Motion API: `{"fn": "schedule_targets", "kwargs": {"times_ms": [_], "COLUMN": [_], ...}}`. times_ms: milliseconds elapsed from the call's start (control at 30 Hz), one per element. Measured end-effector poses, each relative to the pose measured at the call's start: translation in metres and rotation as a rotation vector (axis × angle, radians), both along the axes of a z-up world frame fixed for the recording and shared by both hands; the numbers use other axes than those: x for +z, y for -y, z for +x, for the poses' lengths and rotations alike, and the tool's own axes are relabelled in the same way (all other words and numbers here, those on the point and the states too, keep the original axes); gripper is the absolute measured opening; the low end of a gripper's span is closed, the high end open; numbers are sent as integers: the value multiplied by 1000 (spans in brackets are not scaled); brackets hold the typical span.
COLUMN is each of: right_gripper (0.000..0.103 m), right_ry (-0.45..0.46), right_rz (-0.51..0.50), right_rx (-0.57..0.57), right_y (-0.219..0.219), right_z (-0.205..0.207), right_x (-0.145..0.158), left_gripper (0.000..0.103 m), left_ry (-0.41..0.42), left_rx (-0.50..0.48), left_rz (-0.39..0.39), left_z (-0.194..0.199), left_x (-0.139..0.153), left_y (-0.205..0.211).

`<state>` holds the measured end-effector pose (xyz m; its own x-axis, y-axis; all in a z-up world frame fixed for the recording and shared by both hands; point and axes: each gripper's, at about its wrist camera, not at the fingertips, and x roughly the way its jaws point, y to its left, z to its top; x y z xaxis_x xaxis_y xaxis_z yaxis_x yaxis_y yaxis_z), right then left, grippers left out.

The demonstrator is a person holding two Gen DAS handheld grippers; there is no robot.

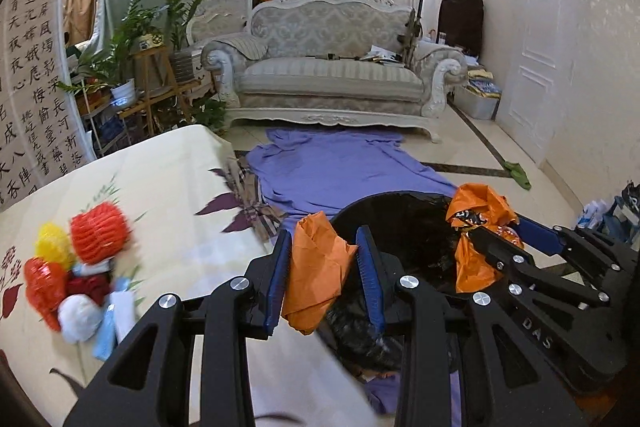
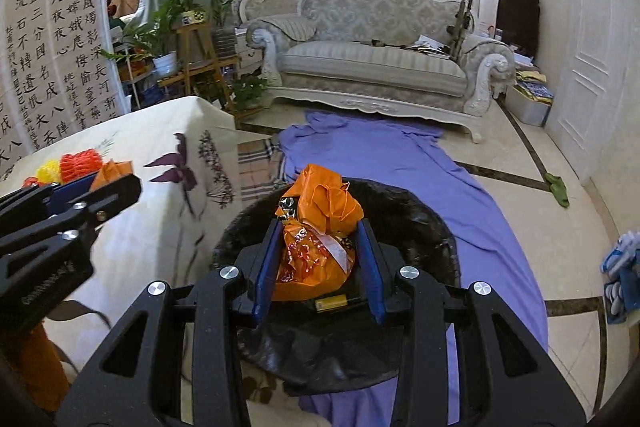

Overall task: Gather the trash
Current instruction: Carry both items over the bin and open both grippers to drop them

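My left gripper (image 1: pixel 324 275) is shut on a crumpled orange paper piece (image 1: pixel 316 275) at the table's edge, beside the black-lined trash bin (image 1: pixel 400 223). My right gripper (image 2: pixel 318 259) is shut on an orange plastic bag of trash (image 2: pixel 316 247) and holds it over the bin's opening (image 2: pixel 412 219). The right gripper also shows in the left wrist view (image 1: pixel 516 231) with the orange bag (image 1: pixel 476 227). The left gripper shows at the left of the right wrist view (image 2: pixel 104 183). A pile of red, yellow and white trash (image 1: pixel 76 259) lies on the table.
The table has a cream floral cloth (image 1: pixel 172 187). A purple sheet (image 1: pixel 344 167) lies on the floor under the bin. A sofa (image 1: pixel 332 67) stands behind, plants (image 1: pixel 132 43) at the left, a green slipper (image 1: pixel 520 175) and boxes at the right.
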<state>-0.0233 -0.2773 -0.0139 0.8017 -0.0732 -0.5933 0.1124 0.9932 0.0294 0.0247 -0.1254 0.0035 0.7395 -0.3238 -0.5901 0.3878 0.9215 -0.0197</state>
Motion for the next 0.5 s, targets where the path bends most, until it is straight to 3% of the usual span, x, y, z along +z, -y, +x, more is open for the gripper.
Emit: {"fn": "schedule_targets", "kwargs": {"times_ms": [400,467,500], "right_gripper": [37,41,52], "right_ry": [-10,-14,-15], "right_rz": [17,21,23], "right_rx": [-44,-52,-57], "right_y": [26,27,29], "right_z": [20,23,23], "right_x": [-11,-14,-15], "left_gripper": [34,37,47], "left_ry": [-18,-32,-36], "left_rx": [-16,-24,-16], "left_rz": [65,81,96], "left_z": [38,42,43], "left_x": [-15,-20,-23], "left_y": [36,40,41]}}
